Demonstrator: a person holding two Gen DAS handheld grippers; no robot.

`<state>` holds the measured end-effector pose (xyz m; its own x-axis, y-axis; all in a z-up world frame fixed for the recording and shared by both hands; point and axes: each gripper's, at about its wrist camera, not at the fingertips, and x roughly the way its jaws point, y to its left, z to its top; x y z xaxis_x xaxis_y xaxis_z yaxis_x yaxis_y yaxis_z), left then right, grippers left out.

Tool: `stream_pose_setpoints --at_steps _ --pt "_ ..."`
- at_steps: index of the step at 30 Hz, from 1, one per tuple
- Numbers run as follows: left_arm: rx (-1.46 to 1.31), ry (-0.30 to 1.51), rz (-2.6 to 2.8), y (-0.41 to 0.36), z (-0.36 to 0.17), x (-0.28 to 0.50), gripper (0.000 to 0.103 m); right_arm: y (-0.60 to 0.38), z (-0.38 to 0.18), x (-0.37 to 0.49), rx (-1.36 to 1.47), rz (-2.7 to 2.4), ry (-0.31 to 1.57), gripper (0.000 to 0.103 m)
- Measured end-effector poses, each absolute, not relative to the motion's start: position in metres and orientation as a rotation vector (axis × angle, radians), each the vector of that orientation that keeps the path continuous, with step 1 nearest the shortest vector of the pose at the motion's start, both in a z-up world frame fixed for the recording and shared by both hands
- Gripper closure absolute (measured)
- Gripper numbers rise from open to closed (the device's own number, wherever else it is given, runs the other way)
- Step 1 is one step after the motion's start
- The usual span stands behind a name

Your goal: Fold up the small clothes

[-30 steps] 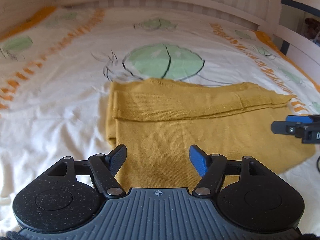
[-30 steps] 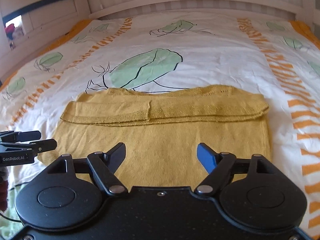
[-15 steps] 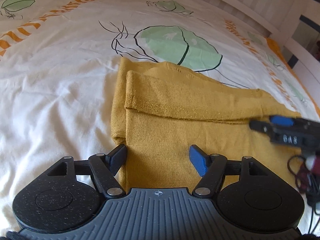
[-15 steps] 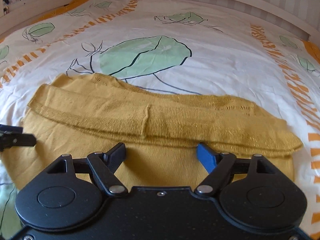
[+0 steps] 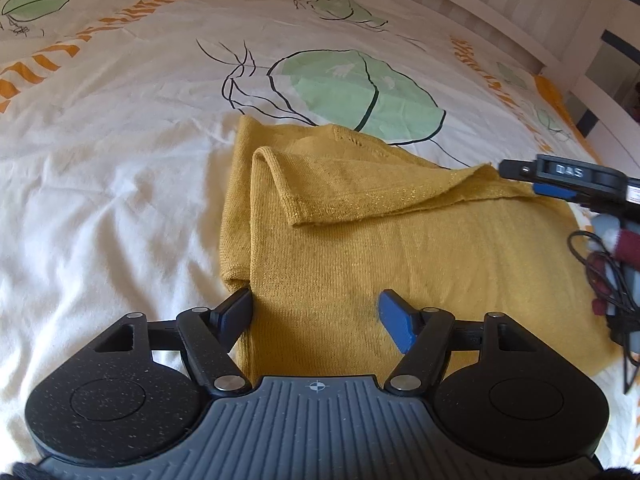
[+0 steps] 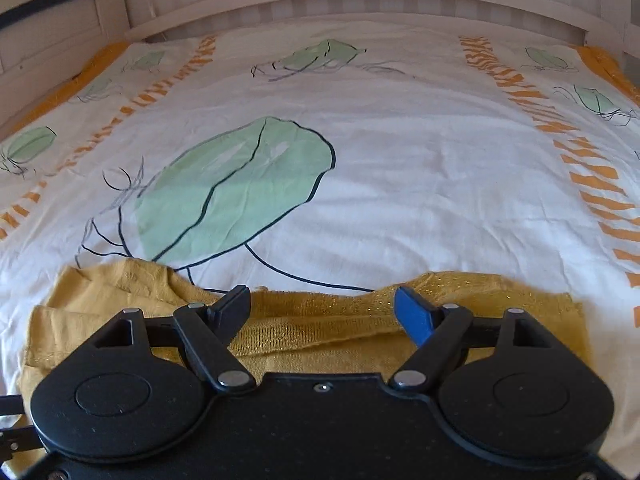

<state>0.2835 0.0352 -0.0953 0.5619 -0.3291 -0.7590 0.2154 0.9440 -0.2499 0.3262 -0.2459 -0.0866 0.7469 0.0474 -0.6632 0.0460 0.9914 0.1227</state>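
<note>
Both tongs gape over mustard sweater (image 5: 400, 248).

Left wrist view: one legible marking, pale characters reading "DAS" or "0AS" (first character unclear), on the black body of the right gripper (image 5: 520, 178), far right of the left gripper (image 5: 316, 312). Further right on the same body, a small white label (image 5: 632, 191) with print too small to read. A crosshair mark (image 5: 316, 386) sits on the left gripper's ribbed housing, just behind its fingers.

Right wrist view: no readable text.
</note>
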Motion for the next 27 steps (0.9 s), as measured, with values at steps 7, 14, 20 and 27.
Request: stream_pose_setpoints --at_steps 7,14,20,27 --pt "-0.121 0.914 -0.325 0.033 -0.096 0.284 0.035 -0.252 -0.090 0.270 -0.012 0.030 0.753 0.017" --pt "-0.115 0.931 -0.327 0.034 -0.095 0.286 0.035 -0.257 -0.113 0.243 -0.031 0.057 0.778 0.003" --pt "-0.059 0.922 -0.286 0.025 -0.075 0.292 0.036 -0.261 -0.113 0.233 -0.029 0.090 0.750 0.002" --pt "0.153 0.927 -0.235 -0.001 -0.079 0.314 0.036 -0.271 -0.112 0.228 0.005 0.128 0.747 0.002"
